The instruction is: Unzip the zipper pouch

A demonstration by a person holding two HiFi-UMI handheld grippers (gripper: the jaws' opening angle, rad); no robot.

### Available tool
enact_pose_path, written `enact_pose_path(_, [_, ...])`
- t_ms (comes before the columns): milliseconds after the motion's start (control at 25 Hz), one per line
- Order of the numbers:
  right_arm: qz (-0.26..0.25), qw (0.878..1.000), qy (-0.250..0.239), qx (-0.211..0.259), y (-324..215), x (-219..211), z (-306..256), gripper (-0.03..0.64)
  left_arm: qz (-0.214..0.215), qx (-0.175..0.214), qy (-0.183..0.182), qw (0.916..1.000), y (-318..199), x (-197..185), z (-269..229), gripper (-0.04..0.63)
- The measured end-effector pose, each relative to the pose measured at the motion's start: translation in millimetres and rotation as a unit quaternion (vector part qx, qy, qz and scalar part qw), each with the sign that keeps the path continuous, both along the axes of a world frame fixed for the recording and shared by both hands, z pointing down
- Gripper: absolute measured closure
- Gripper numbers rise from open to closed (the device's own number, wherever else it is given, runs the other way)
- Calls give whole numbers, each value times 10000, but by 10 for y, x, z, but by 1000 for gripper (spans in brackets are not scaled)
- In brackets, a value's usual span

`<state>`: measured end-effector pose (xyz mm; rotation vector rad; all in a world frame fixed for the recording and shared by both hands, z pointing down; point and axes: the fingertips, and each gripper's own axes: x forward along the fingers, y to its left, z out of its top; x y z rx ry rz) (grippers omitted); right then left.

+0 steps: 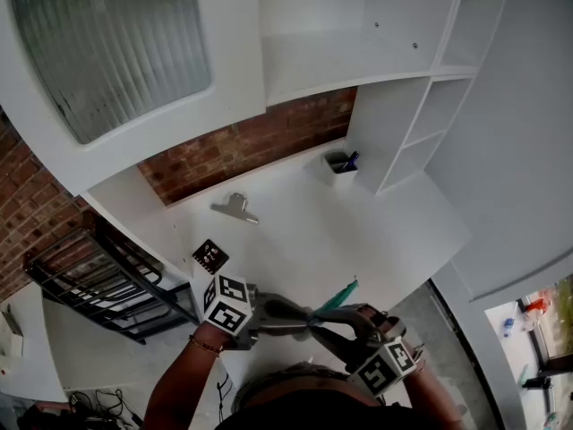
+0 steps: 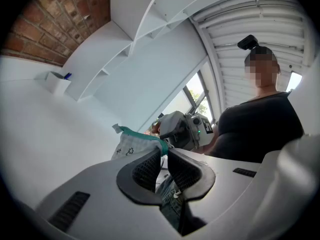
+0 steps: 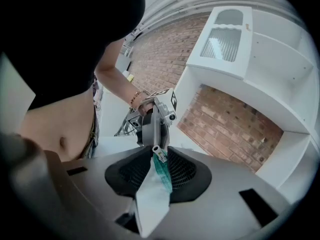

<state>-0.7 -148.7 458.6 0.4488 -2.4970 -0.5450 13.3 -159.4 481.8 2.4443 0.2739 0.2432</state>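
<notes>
Left claw [image 2: 164,152]: clamped on zipper pouch [image 2: 131,145] end.
Right claw [image 3: 159,156]: clamped at the pull [image 3: 156,150], tips meeting.
Zipper [image 1: 338,296]: runs far-right from both.

No words, numbers or brand names can be read anywhere. The only signs are black-and-white square markers. One set is on the left cube [image 1: 226,303], low in the head view, and another on the right cube [image 1: 387,366]. A third is on a small dark card [image 1: 209,256] lying on the worktop [image 1: 295,222] just above the left cube. The zipper pouch [image 2: 131,146] bears tiny dark printed figures, too small to make out.
</notes>
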Motion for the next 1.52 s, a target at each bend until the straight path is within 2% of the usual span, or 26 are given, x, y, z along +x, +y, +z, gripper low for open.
enact_pose_path(280, [358,9937,-642,-846,-57,103,-80,560,-139,-2,9,9999,-25,29,-4,552])
enact_pose_path(440, [592,9865,-1062,-1096,-82,165,-91,579,-199,-29,1,9998,-31,23,-9,551])
enact_pose_path(600, [778,9720,-1703,-1422,-106,194,-108,588,-242,-43,28,9997,-10,23,-9,551])
enact_pose_path(800, [1026,9598,-1889,-1805,-104,235,-52,594,-226,-22,-14,9997,39,51,9,552])
enact_pose_path(1080, [1067,9461,-2177,-2149,-84,241,-57,611,-194,-140,6,9997,83,64,22,552])
enact_pose_path(1520, [1382,9351,-2525,-2066,-139,297,-95,611,-133,-139,64,9998,93,103,-29,560])
